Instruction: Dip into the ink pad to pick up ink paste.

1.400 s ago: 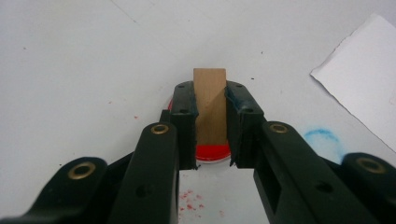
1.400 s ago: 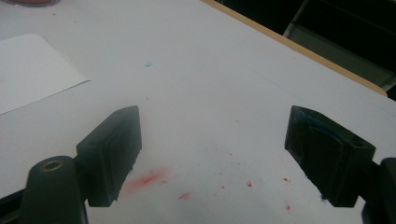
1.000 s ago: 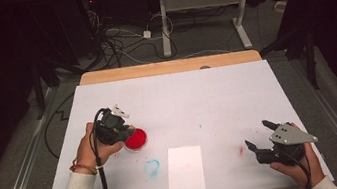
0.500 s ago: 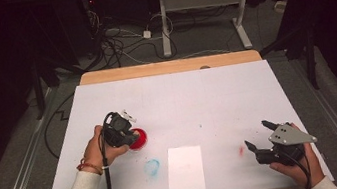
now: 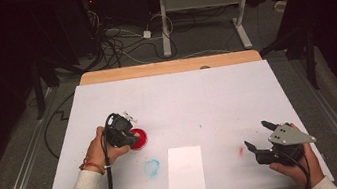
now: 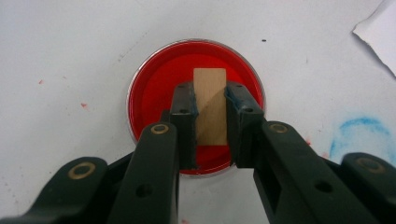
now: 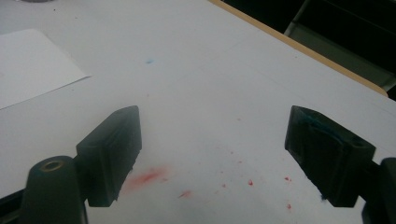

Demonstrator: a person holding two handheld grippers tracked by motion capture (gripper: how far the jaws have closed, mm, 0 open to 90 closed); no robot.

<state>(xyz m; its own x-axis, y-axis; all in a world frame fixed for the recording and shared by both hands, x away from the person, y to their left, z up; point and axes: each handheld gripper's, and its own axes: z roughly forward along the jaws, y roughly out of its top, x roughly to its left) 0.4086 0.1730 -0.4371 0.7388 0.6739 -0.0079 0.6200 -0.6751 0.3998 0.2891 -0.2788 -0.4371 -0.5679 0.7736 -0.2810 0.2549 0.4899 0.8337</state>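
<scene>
Left gripper view: claw (image 6: 208,116) clamped on wooden block (image 6: 210,100) above red dish (image 6: 154,93).

Left gripper (image 5: 129,135): pointing steeply down, jaws clamped, left hand (image 5: 98,148) wrapped round its body.
Right gripper (image 5: 259,141): low and level, jaws spread wide, right hand (image 5: 293,164) behind it.

Left tongs (image 5: 129,135) over red dish (image 5: 138,138); right tongs (image 5: 260,142) spread, near paper sheet (image 5: 185,171).
</scene>
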